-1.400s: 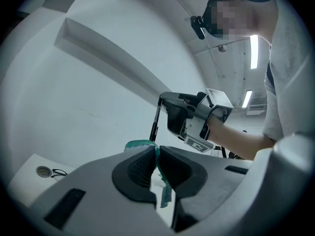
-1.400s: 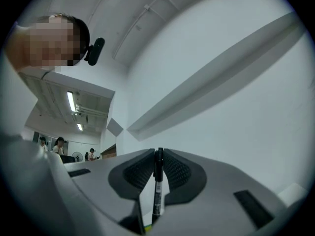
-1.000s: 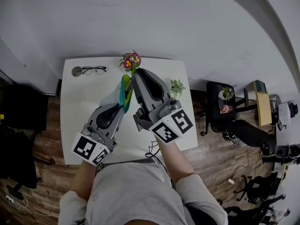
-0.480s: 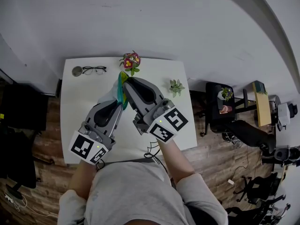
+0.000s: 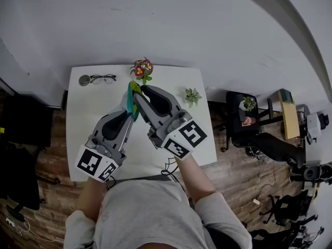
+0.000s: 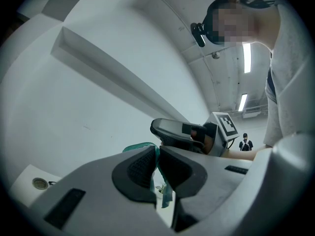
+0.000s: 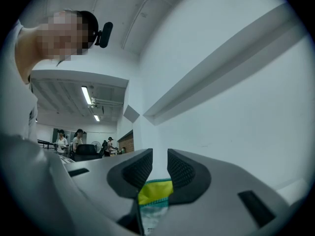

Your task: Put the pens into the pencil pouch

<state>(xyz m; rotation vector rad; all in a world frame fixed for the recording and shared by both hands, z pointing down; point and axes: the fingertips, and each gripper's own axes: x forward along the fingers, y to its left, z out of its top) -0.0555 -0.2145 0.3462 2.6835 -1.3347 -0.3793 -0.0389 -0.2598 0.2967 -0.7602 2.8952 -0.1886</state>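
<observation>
Both grippers hold a teal and yellow-green pencil pouch (image 5: pixel 130 93) up above the white table (image 5: pixel 83 118). My left gripper (image 5: pixel 130 112) is shut on its teal fabric (image 6: pixel 165 193), which hangs pinched between the pads. My right gripper (image 5: pixel 137 94) comes in from the right, close against the left one, and is shut on the pouch's yellow edge (image 7: pixel 155 192), which sits low between its jaws. In the left gripper view the right gripper (image 6: pixel 184 134) shows just beyond the pouch. No pens are in view.
At the table's far side lie black glasses (image 5: pixel 104 78) and a small round object (image 5: pixel 84 79), with a flower pot (image 5: pixel 142 68) and a small green plant (image 5: pixel 193 95). Chairs and stands (image 5: pixel 259 139) crowd the wooden floor at the right.
My right gripper has swung left toward the left gripper, and the pouch has shifted left with it. The left gripper has barely moved.
</observation>
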